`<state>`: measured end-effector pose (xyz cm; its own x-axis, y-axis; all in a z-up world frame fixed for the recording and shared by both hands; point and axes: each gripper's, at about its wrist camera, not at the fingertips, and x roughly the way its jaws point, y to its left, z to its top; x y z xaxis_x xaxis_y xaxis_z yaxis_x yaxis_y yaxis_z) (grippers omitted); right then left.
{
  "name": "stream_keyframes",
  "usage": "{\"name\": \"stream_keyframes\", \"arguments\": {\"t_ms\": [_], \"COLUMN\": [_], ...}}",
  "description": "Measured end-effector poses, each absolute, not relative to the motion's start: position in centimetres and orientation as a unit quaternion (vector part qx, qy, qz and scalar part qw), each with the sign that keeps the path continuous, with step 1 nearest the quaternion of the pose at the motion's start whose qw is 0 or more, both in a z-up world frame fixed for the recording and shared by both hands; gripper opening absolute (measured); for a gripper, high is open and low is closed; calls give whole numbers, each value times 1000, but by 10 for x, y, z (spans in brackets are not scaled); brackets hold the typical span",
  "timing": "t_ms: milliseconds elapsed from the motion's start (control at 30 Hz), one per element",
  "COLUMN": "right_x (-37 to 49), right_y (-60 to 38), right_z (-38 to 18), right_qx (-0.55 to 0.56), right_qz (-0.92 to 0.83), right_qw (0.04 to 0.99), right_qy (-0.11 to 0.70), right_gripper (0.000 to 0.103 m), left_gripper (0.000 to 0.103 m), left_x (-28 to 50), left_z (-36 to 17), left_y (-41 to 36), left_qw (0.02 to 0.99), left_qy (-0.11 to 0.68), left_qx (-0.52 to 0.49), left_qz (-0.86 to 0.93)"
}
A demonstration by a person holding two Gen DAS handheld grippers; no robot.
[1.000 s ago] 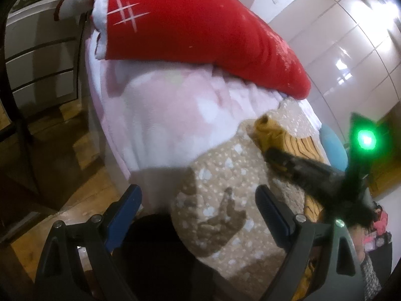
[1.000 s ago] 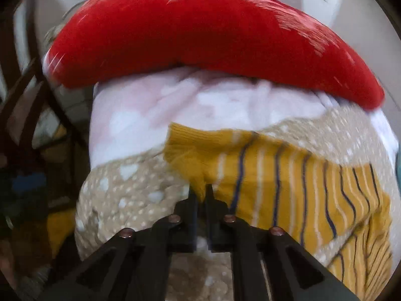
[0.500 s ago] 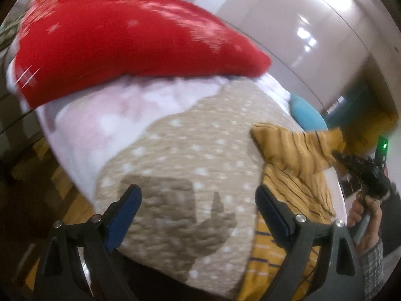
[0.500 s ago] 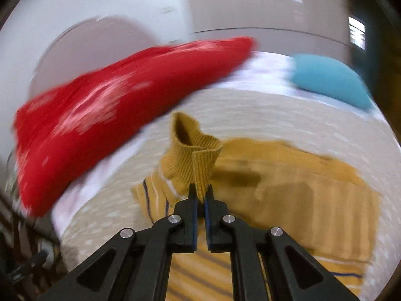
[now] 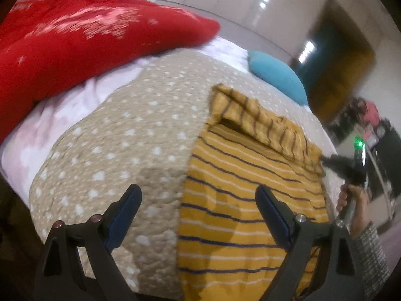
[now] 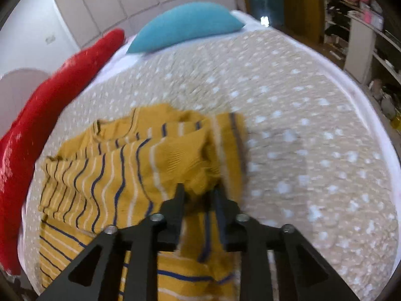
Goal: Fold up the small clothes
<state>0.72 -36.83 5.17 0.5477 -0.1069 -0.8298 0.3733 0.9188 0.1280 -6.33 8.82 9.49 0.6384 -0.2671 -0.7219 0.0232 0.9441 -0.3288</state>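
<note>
A mustard yellow sweater [image 5: 240,200] with navy and white stripes lies on a beige dotted quilt [image 5: 120,138]. Its sleeve [image 5: 265,125] is folded across the upper body. My left gripper [image 5: 198,213] is open and empty, held above the sweater's left edge. My right gripper [image 6: 199,190] has its jaws slightly apart with the sleeve's cuff [image 6: 200,173] bunched between the tips; it also shows in the left wrist view [image 5: 335,163] at the sweater's right side. The sweater fills the lower left of the right wrist view [image 6: 105,175].
A red pillow [image 5: 82,37] lies at the far left on pink bedding [image 5: 50,130]. A teal cushion [image 5: 275,75] sits at the back of the bed, and also shows in the right wrist view [image 6: 185,25]. Shelves [image 6: 363,25] stand to the right.
My right gripper has carried the sleeve cuff across the sweater to its right side, and its jaws have parted slightly. My left gripper has moved over the sweater's left part, still open.
</note>
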Motion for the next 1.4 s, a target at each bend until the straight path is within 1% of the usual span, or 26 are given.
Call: {"name": "stream_keyframes", "arguments": {"t_ms": [100, 200, 333, 433, 500, 567, 633, 700, 733, 767, 800, 833, 900, 933, 1033, 1133, 1233, 1400], "right_x": [-12, -36, -59, -83, -105, -121, -137, -150, -157, -162, -171, -178, -192, -199, -211, -214, -219, -224], "right_y": [-379, -385, -383, -383, -395, -411, -431, -442, -444, -444, -441, -438, -431, -425, -398, -364, -331, -308], "right_z": [66, 76, 69, 67, 82, 99, 117, 127, 130, 131, 136, 141, 143, 137, 106, 69, 41, 26], "right_qx": [162, 180, 212, 178, 95, 13, -89, -220, -293, -325, -322, -281, -154, -74, 61, 110, 140, 161], "right_qz": [-134, -110, -49, -34, -82, -150, -246, -358, -410, -428, -422, -396, -309, -252, -146, -91, -53, -32], "right_qw": [877, 880, 867, 861, 866, 862, 839, 785, 743, 725, 732, 760, 826, 853, 875, 876, 872, 872], "right_qy": [432, 426, 448, 475, 484, 485, 477, 456, 440, 430, 427, 432, 446, 451, 457, 461, 466, 460], "right_gripper": [31, 31, 31, 31, 31, 36, 44, 49, 49, 49, 51, 55, 57, 57, 57, 55, 55, 56], "left_gripper": [91, 91, 91, 91, 91, 91, 91, 91, 91, 91, 91, 91, 91, 91, 91, 91, 91, 94], "left_x": [-55, -45, -37, -34, -35, -35, -35, -36, -36, -37, -38, -40, -44, -47, -54, -60, -66, -74], "left_z": [93, 77, 54, 48, 48, 48, 47, 46, 46, 45, 43, 41, 37, 34, 28, 22, 19, 10], "left_y": [71, 60, 56, 55, 56, 58, 58, 56, 54, 52, 49, 45, 38, 32, 19, 11, 11, 7], "left_qw": [894, 885, 866, 860, 862, 863, 863, 863, 863, 864, 863, 861, 859, 858, 861, 867, 872, 879], "left_qy": [420, 439, 472, 484, 483, 481, 483, 485, 484, 484, 486, 489, 491, 493, 489, 485, 475, 459], "left_qx": [-130, -131, -139, -132, -122, -119, -120, -116, -113, -110, -106, -103, -100, -95, -74, -43, -35, 0], "left_qz": [-90, -87, -90, -94, -93, -92, -90, -86, -85, -87, -89, -93, -104, -110, -116, -109, -113, -127]}}
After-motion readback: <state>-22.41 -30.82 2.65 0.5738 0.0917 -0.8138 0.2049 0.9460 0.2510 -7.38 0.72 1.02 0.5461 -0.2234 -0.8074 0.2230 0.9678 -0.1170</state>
